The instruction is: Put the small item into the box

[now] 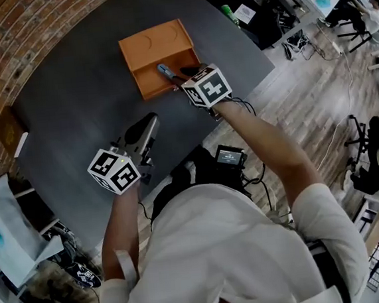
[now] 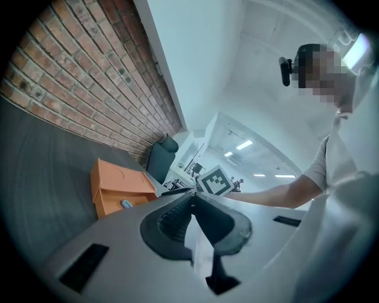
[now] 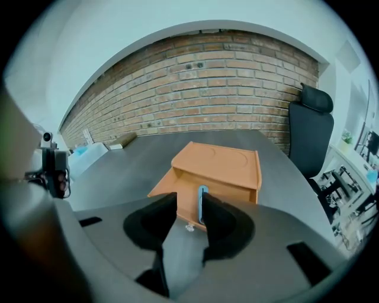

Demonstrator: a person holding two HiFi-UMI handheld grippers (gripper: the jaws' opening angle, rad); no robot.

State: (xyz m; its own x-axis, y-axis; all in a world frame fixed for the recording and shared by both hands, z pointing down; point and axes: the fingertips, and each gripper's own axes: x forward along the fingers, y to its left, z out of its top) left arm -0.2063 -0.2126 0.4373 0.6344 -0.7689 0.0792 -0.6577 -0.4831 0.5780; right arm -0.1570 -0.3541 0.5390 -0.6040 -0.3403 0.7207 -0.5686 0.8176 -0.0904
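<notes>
White shirt [image 1: 238, 243] filling the bottom of the head view, both bare forearms reaching out of it toward 12 o'clock. Black device with a small screen [image 1: 230, 157] at the waist, between the arms. Right forearm stretched long from 5 o'clock up to the orange box [image 1: 156, 44], right gripper [image 3: 189, 200] tipped downward at the box's open lower tray [image 1: 149, 80], jaws spread wide and pinching nothing. Small blue item [image 3: 202, 204] lying lengthwise in that tray, right by the inner edge of the right-hand pad; cannot tell whether that pad brushes it. Marker cube of the right gripper covering the tray's right end in the head view. Left forearm short and bent at 8 o'clock, left gripper [image 1: 148, 125] held level over the dark grey table [image 1: 72, 105], well apart from the box and pointing toward it at 1 o'clock, jaws pressed together at the tips and holding nothing. Brick wall [image 1: 5, 38] along the table's far side at 10 o'clock, black office chair [image 3: 312, 130] at 3 o'clock in the right gripper view, past the table's corner
</notes>
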